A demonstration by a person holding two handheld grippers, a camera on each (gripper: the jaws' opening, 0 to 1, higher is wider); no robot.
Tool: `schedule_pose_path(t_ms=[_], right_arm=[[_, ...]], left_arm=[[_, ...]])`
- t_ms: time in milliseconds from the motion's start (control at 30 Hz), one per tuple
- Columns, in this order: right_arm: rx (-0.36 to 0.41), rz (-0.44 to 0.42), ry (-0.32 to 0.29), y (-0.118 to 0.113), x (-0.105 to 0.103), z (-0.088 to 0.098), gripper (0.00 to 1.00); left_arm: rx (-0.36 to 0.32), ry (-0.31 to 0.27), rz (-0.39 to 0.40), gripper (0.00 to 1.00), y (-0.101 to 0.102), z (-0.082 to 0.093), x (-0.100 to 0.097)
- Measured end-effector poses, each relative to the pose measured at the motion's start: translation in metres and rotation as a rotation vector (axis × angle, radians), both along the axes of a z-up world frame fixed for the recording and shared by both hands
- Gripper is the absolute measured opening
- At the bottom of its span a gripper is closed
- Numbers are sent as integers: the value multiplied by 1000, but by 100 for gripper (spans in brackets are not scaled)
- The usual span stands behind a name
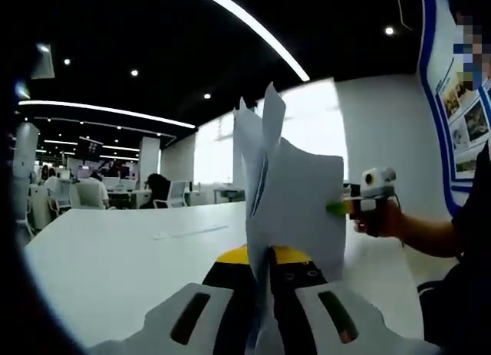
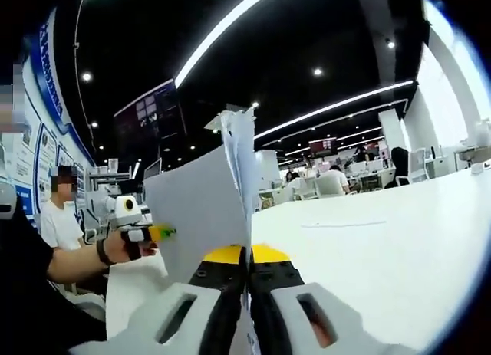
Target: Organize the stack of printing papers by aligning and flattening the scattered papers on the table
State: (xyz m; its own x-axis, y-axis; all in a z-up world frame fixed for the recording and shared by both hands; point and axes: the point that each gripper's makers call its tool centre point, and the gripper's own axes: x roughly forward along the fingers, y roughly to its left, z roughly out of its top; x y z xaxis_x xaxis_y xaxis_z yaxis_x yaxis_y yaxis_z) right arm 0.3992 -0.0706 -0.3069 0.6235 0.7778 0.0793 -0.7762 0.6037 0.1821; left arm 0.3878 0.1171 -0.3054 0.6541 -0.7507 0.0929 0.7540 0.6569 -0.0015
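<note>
Papers (image 1: 288,194) stand upright on edge above the white worktop (image 1: 115,263), gathered into a loose sheaf whose upper corners splay apart unevenly. In the left gripper view the left tool (image 1: 265,294) is clenched on the lower edge of the sheaf, its two jaws pressed close on either side of the sheets. In the right gripper view the right tool (image 2: 247,294) is likewise clamped on the papers (image 2: 219,209), jaws nearly together with the sheets rising between them. Each view also catches the opposite tool out at the side, held by the person's hand: the right tool (image 1: 349,207) just beside the far edge of the sheaf, and the left tool (image 2: 149,234) similarly near the papers' other edge. My reading is that the stack is being stood up for squaring against the worktop (image 2: 383,240). The risk lies in the fanned top corners: both grips bite low, so the loose upper sheets could slide out, fold over or crease if the bundle is tapped down hard or tilted. Uneven pull between the two tools might also tear or buckle the sheets.
</note>
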Motion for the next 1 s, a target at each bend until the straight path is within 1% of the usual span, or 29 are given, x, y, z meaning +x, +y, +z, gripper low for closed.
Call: schedule_pose_path(t_ms=[100,200,267,333,367,400,467,500,533,567,600,633,733,800,833,900,967,1000], right_arm=[[5,-1,19,0,-2,3,0],[-13,4,53,-2,-9,6,0],[-21,26,82,-1,-17,9,0],[-27,39,119,-2,-24,11,0],[-29,44,132,-2,-27,12,0],[-40,59,166,-2,-33,11,0],[-53,89,217,-1,-41,10,0],[-50,110,256,-1,-45,10,0],[-29,122,298,-2,-49,11,0],[-2,140,353,-3,-53,11,0],[15,155,392,-3,-55,10,0],[33,168,421,-4,-58,11,0],[68,199,444,-3,-64,15,0],[102,211,500,-4,-66,14,0],[108,221,518,-4,-66,12,0],[112,231,575,-4,-64,6,0],[106,225,590,-3,-60,0,0],[105,222,592,-3,-60,-1,0]], left_arm=[[4,4,-14,6,-2,1,-4],[7,33,-33,6,-4,3,-8],[-1,66,-49,6,-4,5,-14],[-19,123,-72,6,-5,6,-21],[-38,179,-88,6,-5,7,-27],[-72,256,-107,6,-6,7,-32],[-115,364,-143,6,-6,8,-42],[-124,399,-151,6,-5,8,-45],[-130,429,-154,6,-5,8,-49],[-134,461,-173,6,-5,7,-53],[-138,493,-188,6,-5,7,-56],[-141,510,-196,6,-5,6,-59],[-170,582,-223,6,-4,5,-64],[-195,624,-245,6,-4,5,-65],[-209,650,-253,6,-3,4,-65],[-220,700,-266,6,-2,-1,-63],[-232,747,-266,6,-4,-9,-59],[-232,753,-267,6,-4,-10,-59]])
